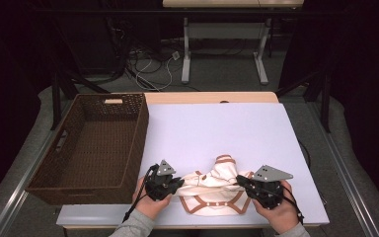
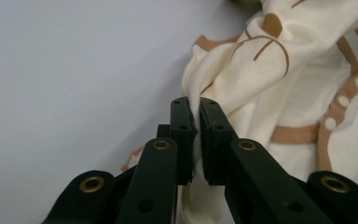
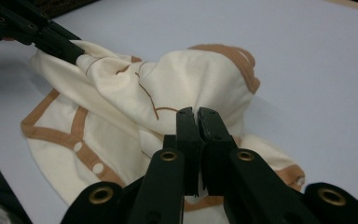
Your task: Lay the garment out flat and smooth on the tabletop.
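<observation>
Two hand-held grippers pinch a cream cotton baby garment with tan trim (image 1: 216,186) at the near edge of the pale lavender table top (image 1: 217,128).

The left gripper (image 1: 179,183) is clamped on a fold at the garment's left end, cloth squeezed between its jaws in the left gripper view; the right gripper (image 1: 239,179) is closed on a fold at the right end, though how much cloth it has is hard to judge from its own view. The garment hangs bunched between them, its long axis running left to right, snap-studded lower edge resting on the table toward the person. The dark brown woven wicker basket (image 1: 139,143) stands just left of the left gripper, so that hand is nearer; any carry to it would likely lead leftward.
</observation>
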{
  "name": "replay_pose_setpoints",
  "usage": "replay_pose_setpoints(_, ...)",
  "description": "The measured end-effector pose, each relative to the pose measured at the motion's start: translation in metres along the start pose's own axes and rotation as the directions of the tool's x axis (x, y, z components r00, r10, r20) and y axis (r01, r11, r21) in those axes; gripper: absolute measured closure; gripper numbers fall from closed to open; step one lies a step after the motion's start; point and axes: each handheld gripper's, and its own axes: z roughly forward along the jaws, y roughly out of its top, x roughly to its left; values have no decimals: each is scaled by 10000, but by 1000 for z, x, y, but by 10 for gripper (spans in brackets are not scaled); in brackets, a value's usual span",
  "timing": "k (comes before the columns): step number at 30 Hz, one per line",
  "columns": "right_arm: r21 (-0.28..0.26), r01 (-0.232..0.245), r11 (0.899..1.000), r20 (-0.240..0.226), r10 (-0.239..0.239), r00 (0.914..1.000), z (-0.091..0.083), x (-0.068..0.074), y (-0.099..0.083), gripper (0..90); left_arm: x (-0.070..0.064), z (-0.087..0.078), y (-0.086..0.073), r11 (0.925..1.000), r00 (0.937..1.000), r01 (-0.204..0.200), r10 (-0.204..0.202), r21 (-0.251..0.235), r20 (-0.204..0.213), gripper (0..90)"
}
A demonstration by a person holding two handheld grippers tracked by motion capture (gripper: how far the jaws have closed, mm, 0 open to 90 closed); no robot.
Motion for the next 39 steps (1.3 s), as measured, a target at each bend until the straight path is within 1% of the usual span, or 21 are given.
replay_pose_setpoints(1,14,-53,10000,4,53,10000,0,0,-2,872,-1,-1,-1,10000,10000,-20,20,-13,9,842)
replay_pose_setpoints(3,323,-181,9993,-39,182,9998,-1,1,-6,871,-2,-4,-1,10000,9999,45,-44,-79,109,829)
replay_pose_setpoints(4,310,-308,9990,-80,310,9995,0,1,-9,871,-3,-6,-1,9999,9999,44,-42,-157,137,819)
replay_pose_setpoints(8,716,-295,9970,-117,304,9995,0,2,-16,871,-2,-10,5,9977,9991,349,-333,-574,273,736)
replay_pose_setpoints(9,851,-340,9958,-183,356,9992,1,3,-17,871,-1,-10,8,9963,9983,442,-413,-731,410,702)
replay_pose_setpoints(10,829,-385,9958,-141,398,9991,1,4,-19,871,-1,-10,10,9944,9968,663,-624,-817,497,672)
replay_pose_setpoints(11,981,-379,9945,-187,400,9990,1,4,-20,870,-1,-10,13,9942,9971,641,-601,-869,476,655)
replay_pose_setpoints(13,1025,-350,9941,-209,373,9991,2,5,-22,870,-1,-8,20,9934,9978,542,-501,-1008,427,617)
replay_pose_setpoints(15,1041,-285,9942,-198,307,9993,3,4,-23,869,-1,-4,26,9930,9980,553,-519,-1046,351,584)
replay_pose_setpoints(16,1051,-300,9940,-187,321,9993,3,4,-23,869,-1,-1,30,9939,9988,425,-399,-1021,277,571)
replay_pose_setpoints(17,1049,-290,9941,-189,311,9993,3,4,-23,869,-1,2,33,9937,9985,515,-491,-993,258,555)
replay_pose_setpoints(18,1042,-298,9941,-187,319,9993,3,4,-23,868,0,6,36,9953,9991,371,-352,-897,221,548)
replay_pose_setpoints(20,1038,-325,9941,-181,345,9992,3,4,-23,868,0,13,42,9970,9995,285,-276,-719,139,532)
replay_pose_setpoints(22,1038,-378,9939,-163,397,9991,3,4,-24,865,-1,20,47,9977,9990,409,-400,-536,187,520)
replay_pose_setpoints(23,1021,-342,9942,-186,363,9992,3,4,-24,864,-1,23,49,9982,9989,435,-426,-421,209,519)
replay_pose_setpoints(25,961,-405,9945,-177,424,9989,4,4,-24,863,-1,29,53,9977,9971,651,-643,-178,418,524)
replay_pose_setpoints(26,1009,-416,9940,-178,436,9989,3,3,-24,862,-2,32,55,9977,9967,672,-667,-100,454,525)
replay_pose_setpoints(27,1040,-370,9939,-181,391,9991,3,3,-24,861,-3,34,56,9984,9978,559,-557,-34,358,525)
replay_pose_setpoints(31,1031,-440,9937,-105,453,9989,3,3,-25,860,-4,40,59,9979,9965,618,-629,208,542,543)
replay_pose_setpoints(36,1091,-455,9930,-90,468,9989,3,3,-25,858,-4,44,59,9937,9901,1049,-1082,406,892,634)
replay_pose_setpoints(39,1065,-411,9935,-71,421,9991,4,3,-25,858,-3,45,59,9926,9889,1082,-1132,560,959,688)
